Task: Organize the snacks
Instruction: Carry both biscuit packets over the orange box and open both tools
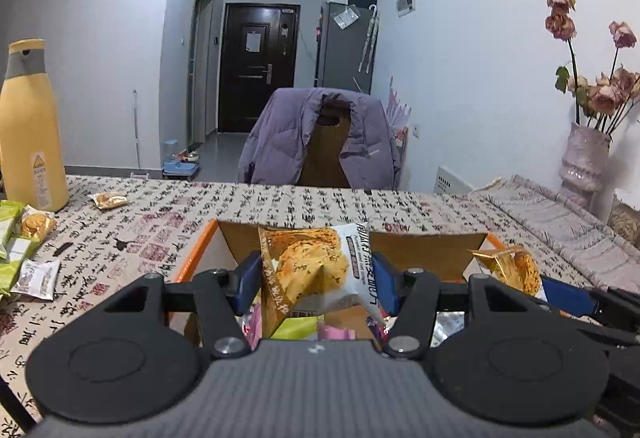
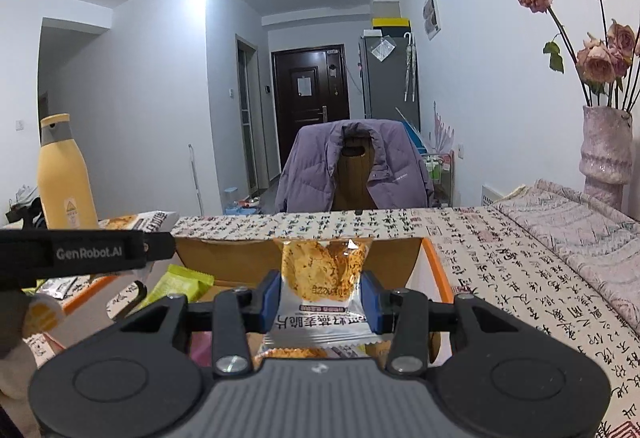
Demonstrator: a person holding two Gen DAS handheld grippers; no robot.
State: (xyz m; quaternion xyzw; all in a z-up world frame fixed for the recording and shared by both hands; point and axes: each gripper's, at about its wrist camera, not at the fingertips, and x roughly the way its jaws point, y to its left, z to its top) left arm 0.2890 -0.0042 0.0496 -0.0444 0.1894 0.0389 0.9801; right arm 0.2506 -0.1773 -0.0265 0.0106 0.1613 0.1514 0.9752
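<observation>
Over the open cardboard box [image 1: 420, 250] hang two cookie packets, one [image 1: 316, 270] pinched by the left gripper [image 1: 316, 282], the other [image 2: 324, 278] by the right gripper [image 2: 320, 302], so dropping looks in hand; next, spread the jaws above the snacks inside.

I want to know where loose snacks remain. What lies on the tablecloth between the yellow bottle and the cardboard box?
In the left wrist view, one small golden snack packet lies right of the yellow bottle; from there to the cardboard box, the tablecloth is bare.
</observation>
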